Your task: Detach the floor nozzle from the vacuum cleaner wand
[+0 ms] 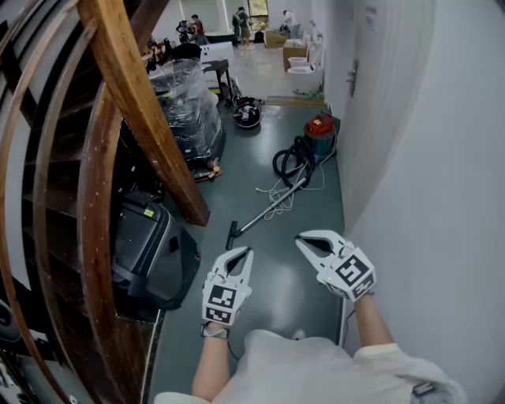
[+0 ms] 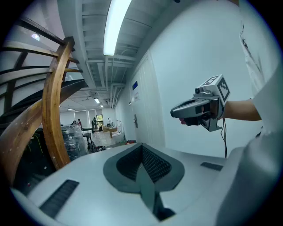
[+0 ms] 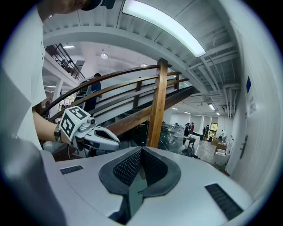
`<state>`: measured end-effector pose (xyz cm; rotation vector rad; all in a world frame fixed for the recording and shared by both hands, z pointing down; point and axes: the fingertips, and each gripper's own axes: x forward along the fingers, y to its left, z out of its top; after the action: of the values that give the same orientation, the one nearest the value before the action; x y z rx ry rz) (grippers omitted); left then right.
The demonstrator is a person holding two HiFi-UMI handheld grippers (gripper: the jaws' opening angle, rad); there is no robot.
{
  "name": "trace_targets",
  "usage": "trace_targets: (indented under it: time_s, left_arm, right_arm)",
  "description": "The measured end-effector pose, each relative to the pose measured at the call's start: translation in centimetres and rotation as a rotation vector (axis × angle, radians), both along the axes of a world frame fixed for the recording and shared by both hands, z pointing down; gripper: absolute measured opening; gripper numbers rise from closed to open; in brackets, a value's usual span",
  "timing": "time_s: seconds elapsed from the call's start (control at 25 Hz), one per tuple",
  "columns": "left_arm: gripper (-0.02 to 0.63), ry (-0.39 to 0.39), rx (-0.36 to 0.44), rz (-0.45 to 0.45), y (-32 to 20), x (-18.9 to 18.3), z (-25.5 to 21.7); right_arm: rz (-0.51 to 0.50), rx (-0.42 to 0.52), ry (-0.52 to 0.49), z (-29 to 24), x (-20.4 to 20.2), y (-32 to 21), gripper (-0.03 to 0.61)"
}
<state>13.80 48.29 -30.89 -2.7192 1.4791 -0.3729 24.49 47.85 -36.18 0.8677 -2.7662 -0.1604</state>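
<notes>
Jaws on both of our grippers are pressed fully together right now with nothing between them. The left gripper (image 1: 240, 252) and right gripper (image 1: 304, 239) are empty, held up in the air side by side with a gap between them, both pointing forward and only slightly down. The floor nozzle (image 1: 232, 235) lies on the grey-green floor (image 1: 272, 272) ahead of us. In the head view it shows just past the tip of the left gripper, but nothing is touching it. It's a small dark piece sitting on the end of the wand (image 1: 272, 207), so it looks attached as far as we can tell. The wand runs diagonally away from us to the right, up to a coiled black hose (image 1: 289, 163). The hose leads to the red canister (image 1: 319, 127), which is parked close to the white wall (image 1: 426, 158) on our right. A thin white cable (image 1: 278, 192) is tangled loosely around the middle of the wand. Over on our left there's a big curved wooden stair beam (image 1: 142, 102), with a black case (image 1: 154, 252) tucked underneath it. Further back there's a pallet wrapped in clear plastic (image 1: 185, 99). Way down the hall a few people (image 1: 241, 20) are standing around, too small to make out much.
</notes>
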Motion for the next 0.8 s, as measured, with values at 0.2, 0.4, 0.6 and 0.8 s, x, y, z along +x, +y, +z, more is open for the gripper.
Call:
trace_targets:
  time_s: [0.2, 0.4, 0.6, 0.8]
  left_arm:
    - [0.0, -0.004, -0.008, 0.0, 0.1, 0.14, 0.3]
    - [0.0, -0.011, -0.019, 0.003, 0.2, 0.2, 0.73]
    - [0.0, -0.012, -0.02, 0.002, 0.16, -0.04, 0.83]
    - [0.0, -0.01, -0.027, 0.004, 0.22, 0.21, 0.97]
  right_arm:
    - [0.001, -0.004, 0.001, 0.3, -0.05, -0.13, 0.028]
    - [-0.005, -0.038, -0.054, 0.06, 0.03, -0.15, 0.028]
    - [-0.04, -0.055, -0.073, 0.26, -0.31, 0.3, 0.028]
    - [-0.054, -0.067, -0.06, 0.41, -0.3, 0.56, 0.028]
